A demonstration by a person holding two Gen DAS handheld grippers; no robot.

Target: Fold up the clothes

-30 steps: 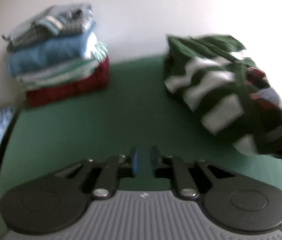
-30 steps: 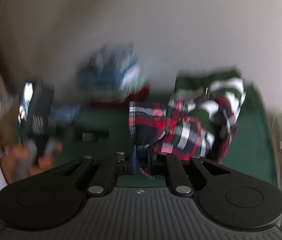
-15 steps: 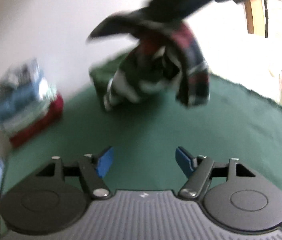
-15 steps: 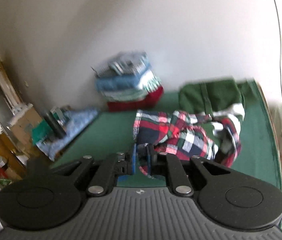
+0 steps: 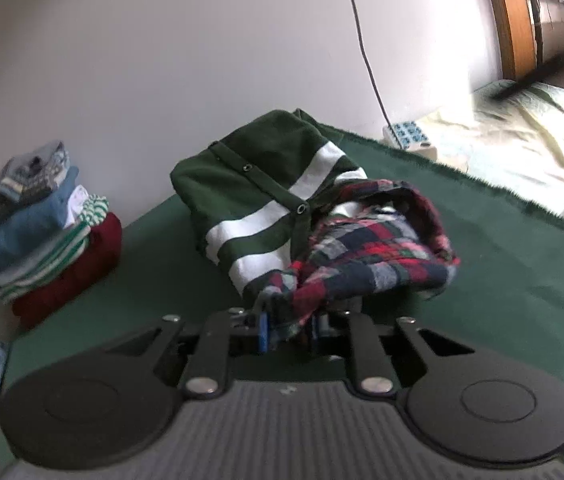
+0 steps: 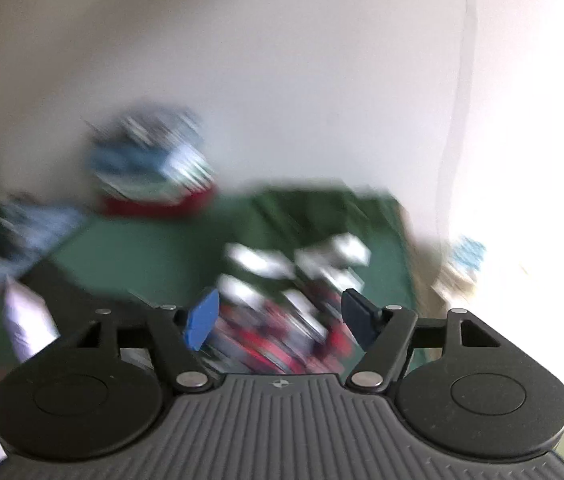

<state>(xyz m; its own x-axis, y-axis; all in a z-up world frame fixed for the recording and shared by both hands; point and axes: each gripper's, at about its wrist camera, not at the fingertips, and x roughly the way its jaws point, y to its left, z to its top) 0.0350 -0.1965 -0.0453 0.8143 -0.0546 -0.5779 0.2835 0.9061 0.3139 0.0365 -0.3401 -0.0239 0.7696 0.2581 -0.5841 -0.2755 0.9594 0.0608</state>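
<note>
Plaid cloth, one crumpled red, navy and white shirt, lies on the green-covered bench, its near edge caught between the closing left tongs. Just beyond it sits one green cardigan with white stripes. Far left of the tongs stands one stack of folded clothes. The right tongs are opening, wide apart, the blurred shirt beneath.
</note>
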